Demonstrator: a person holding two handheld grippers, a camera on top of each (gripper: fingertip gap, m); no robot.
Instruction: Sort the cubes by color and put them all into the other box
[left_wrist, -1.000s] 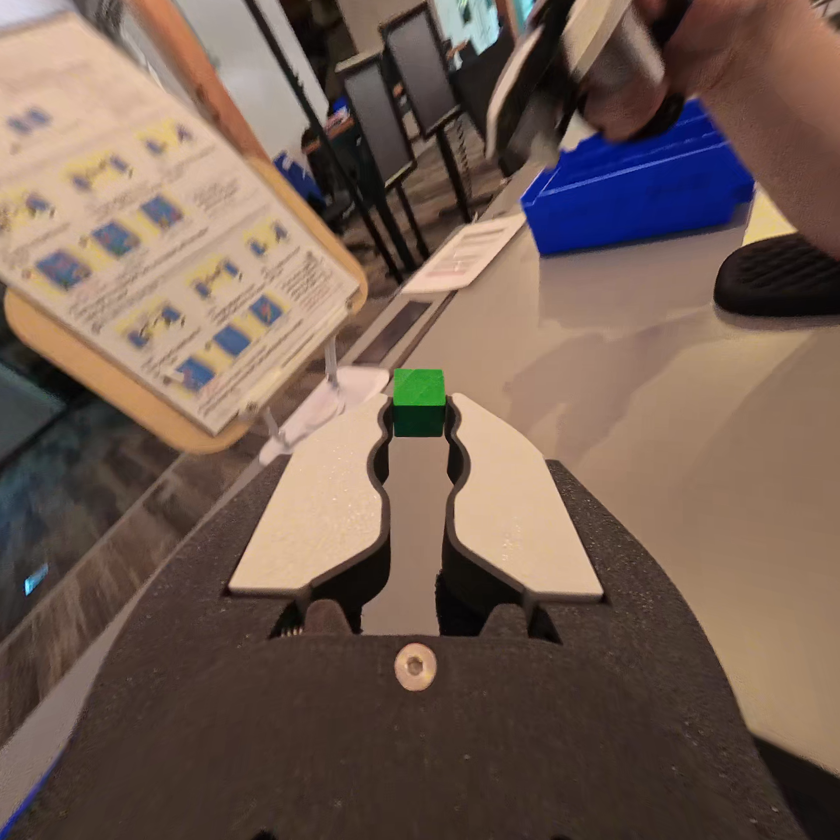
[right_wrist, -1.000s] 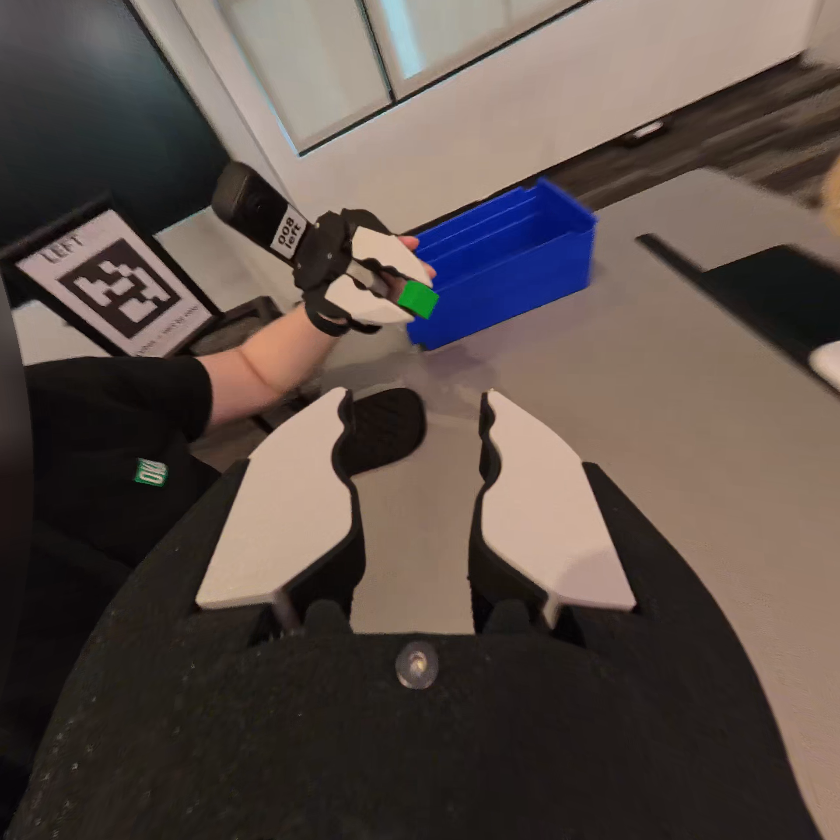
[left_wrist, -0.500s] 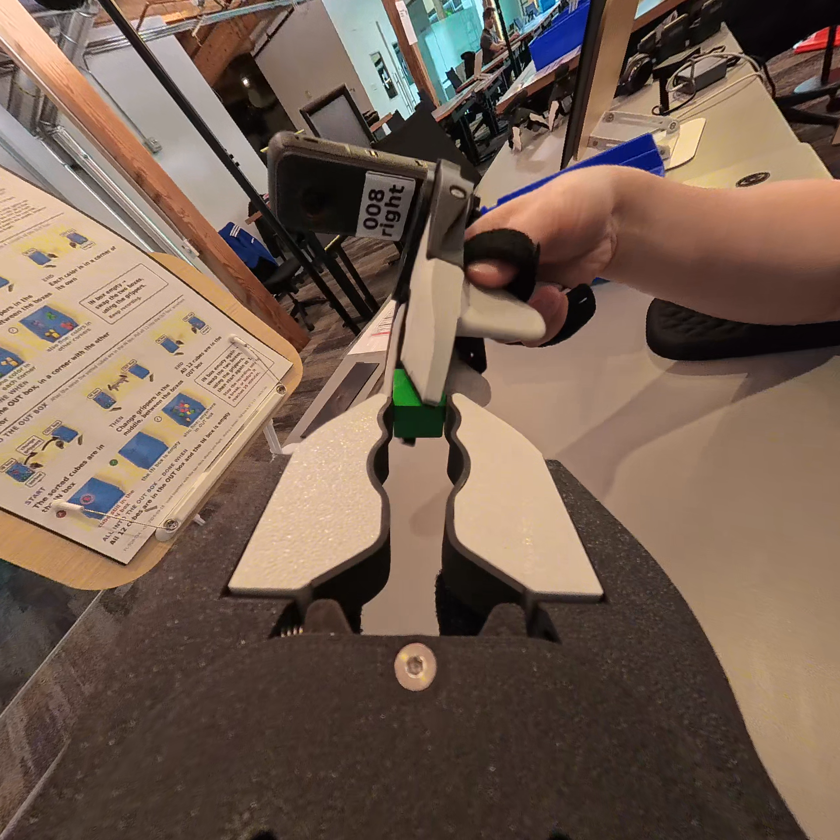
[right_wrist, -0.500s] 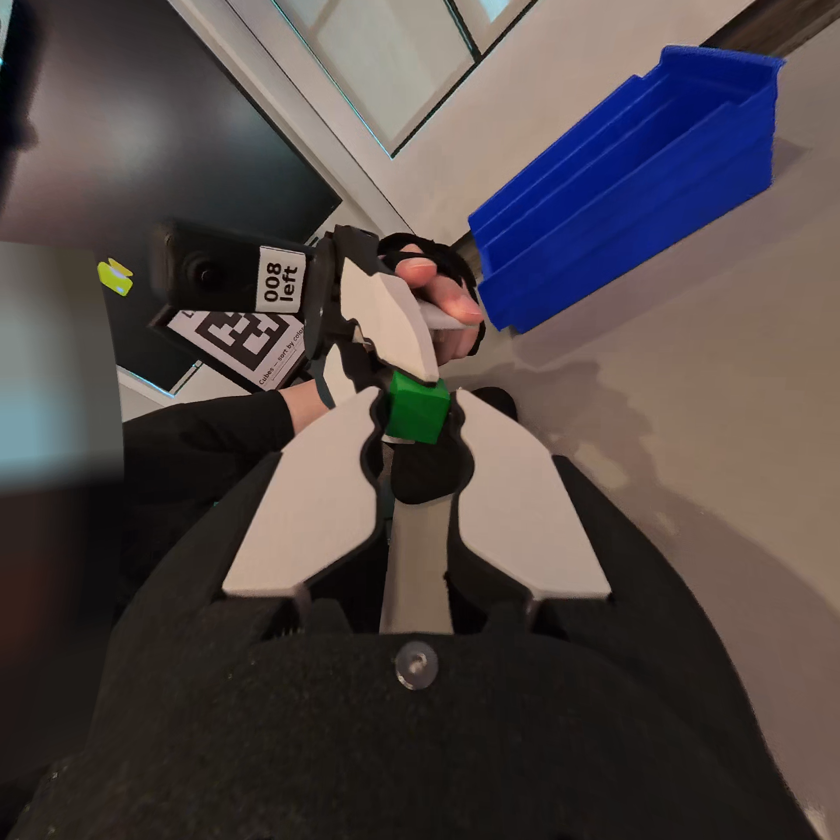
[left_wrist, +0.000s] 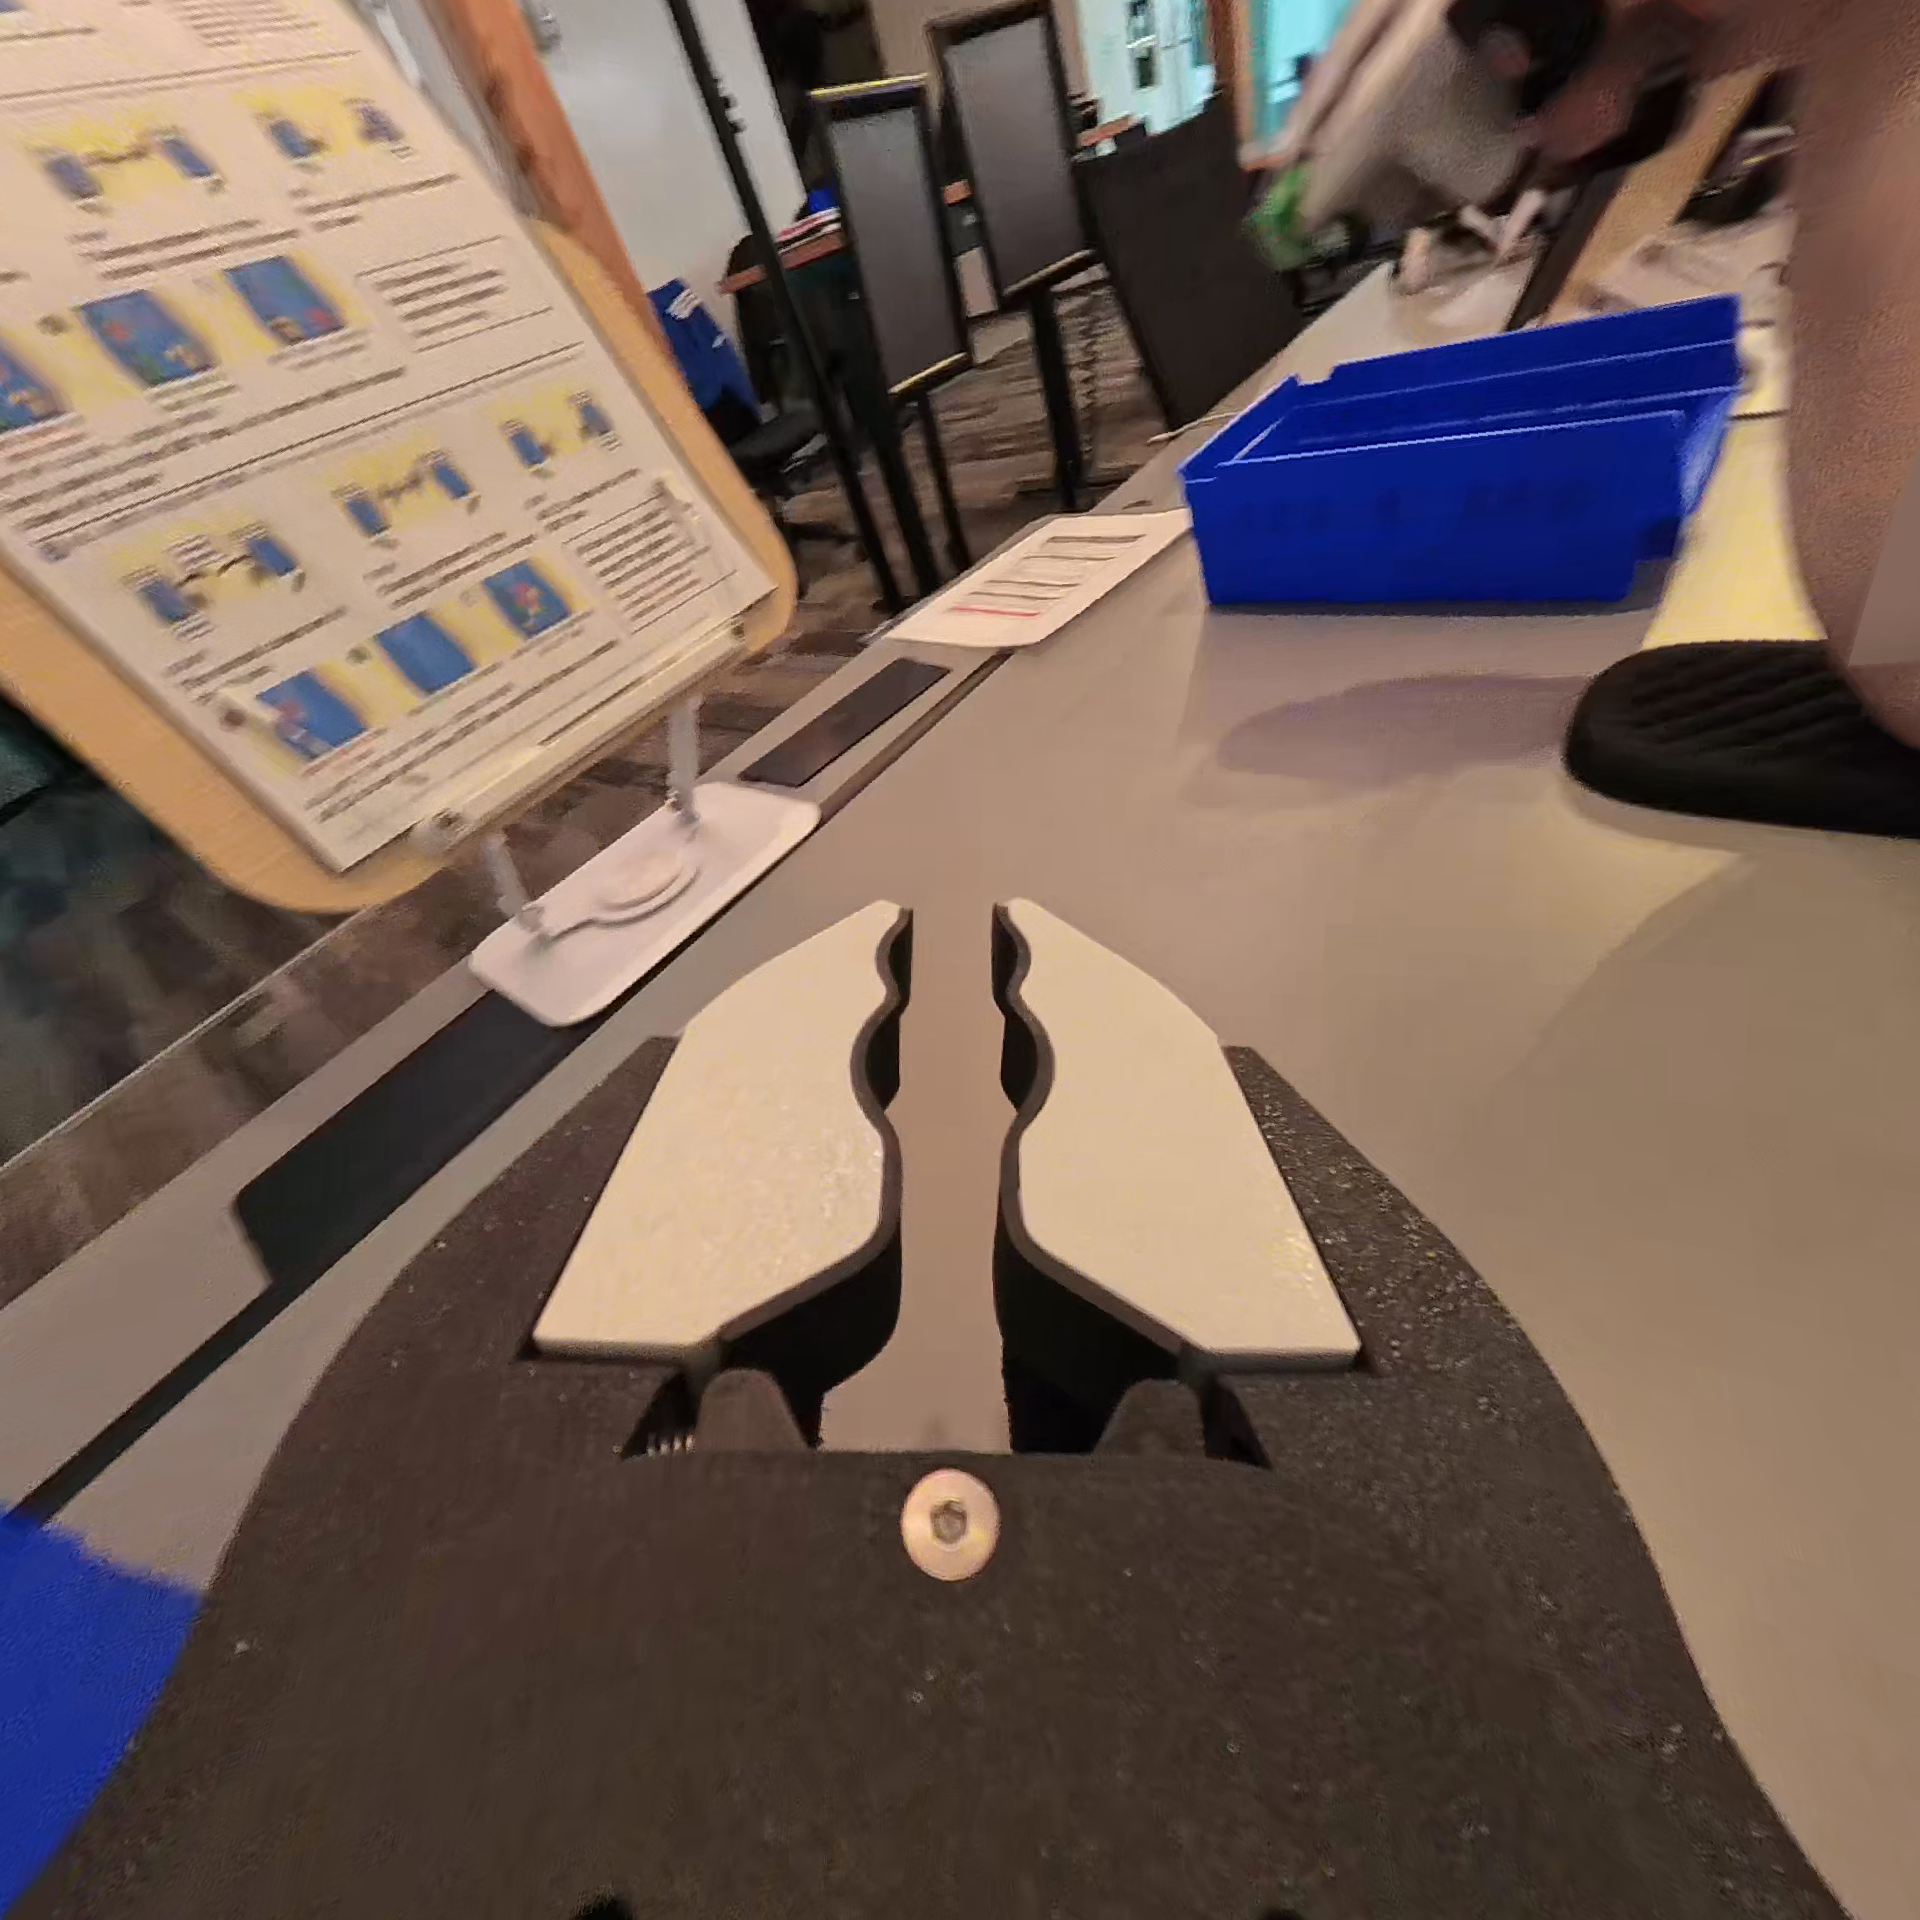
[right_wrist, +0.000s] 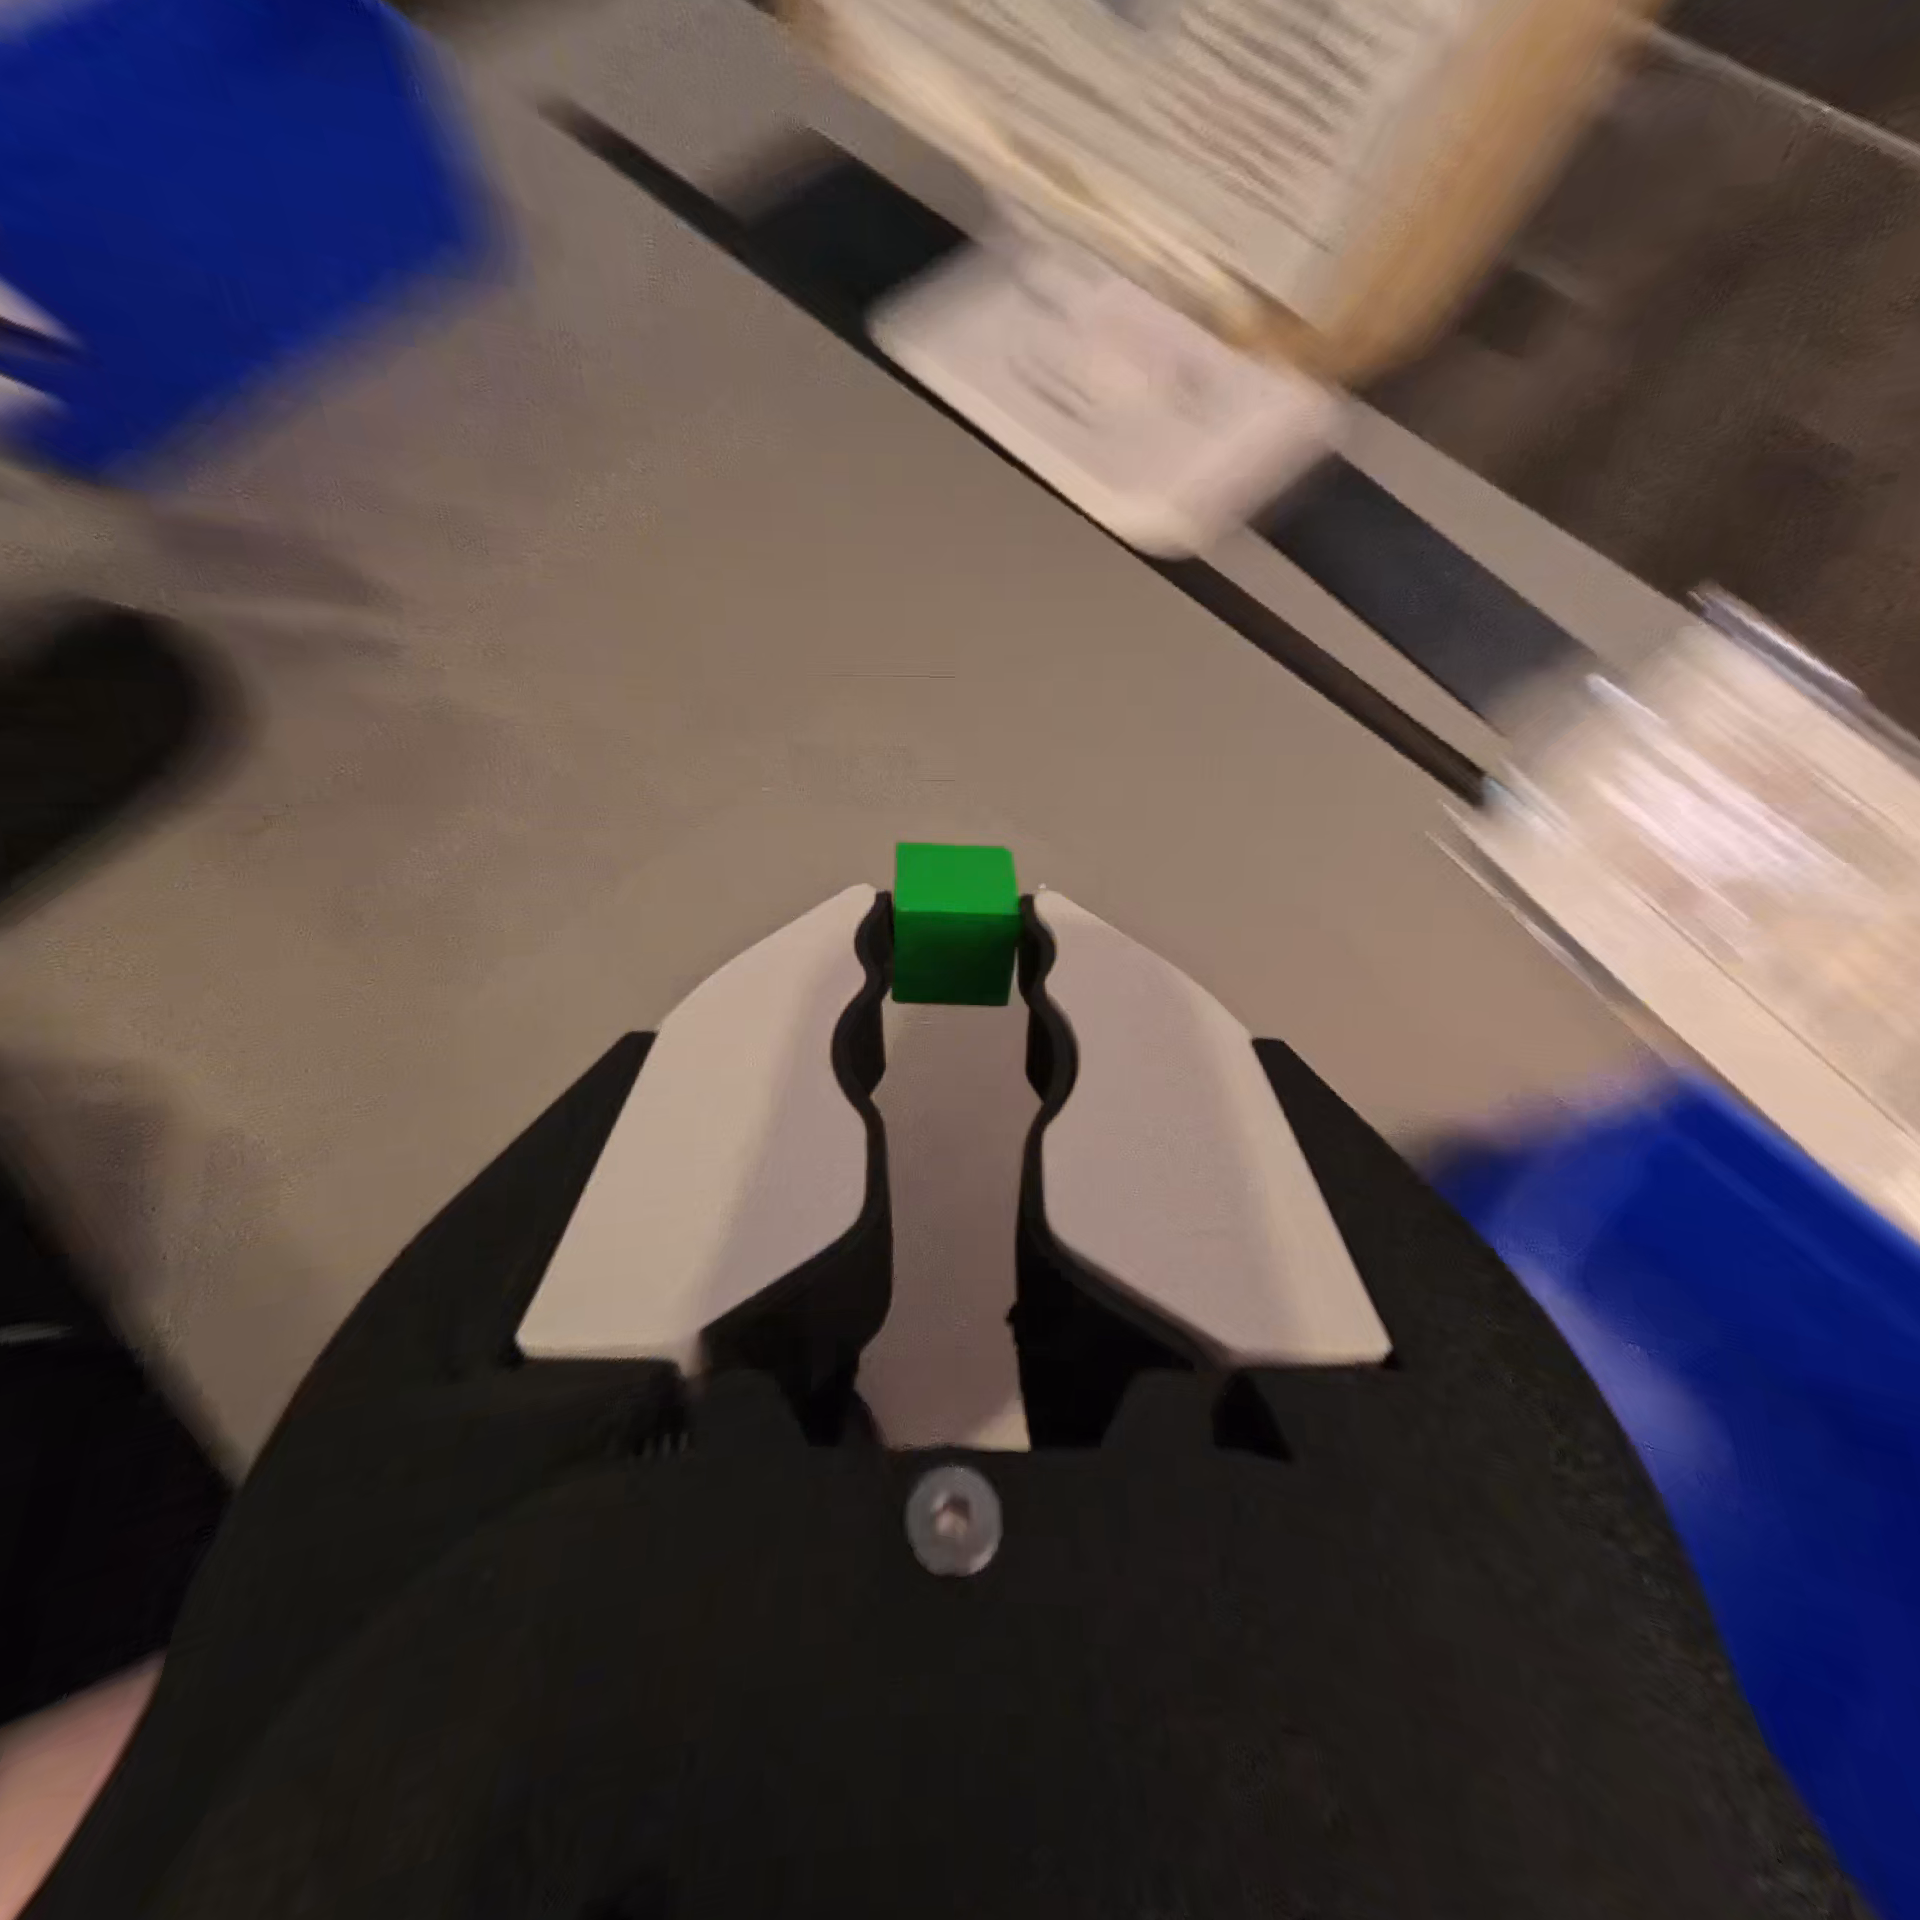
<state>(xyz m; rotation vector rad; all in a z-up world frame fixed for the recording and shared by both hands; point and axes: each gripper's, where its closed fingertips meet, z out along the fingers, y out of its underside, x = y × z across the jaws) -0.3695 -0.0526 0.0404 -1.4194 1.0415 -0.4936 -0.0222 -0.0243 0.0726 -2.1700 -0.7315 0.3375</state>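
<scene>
My right gripper is shut on a small green cube, held at the fingertips above the grey table. That view is blurred by motion. A blue box shows at its upper left and another blue box at its lower right. My left gripper is empty, its jaws drawn in to a narrow slit, low over the table. One blue box stands far ahead of it on the right. A blue box edge shows at the lower left.
An instruction board on a white stand stands at the table's left edge. A paper sheet lies beside the far box. A black pad lies at the right under a person's arm.
The green cube passed from my left gripper to my right one. The grippers have drawn apart, the left jaws have narrowed on nothing, and the right gripper swings fast with the cube.
</scene>
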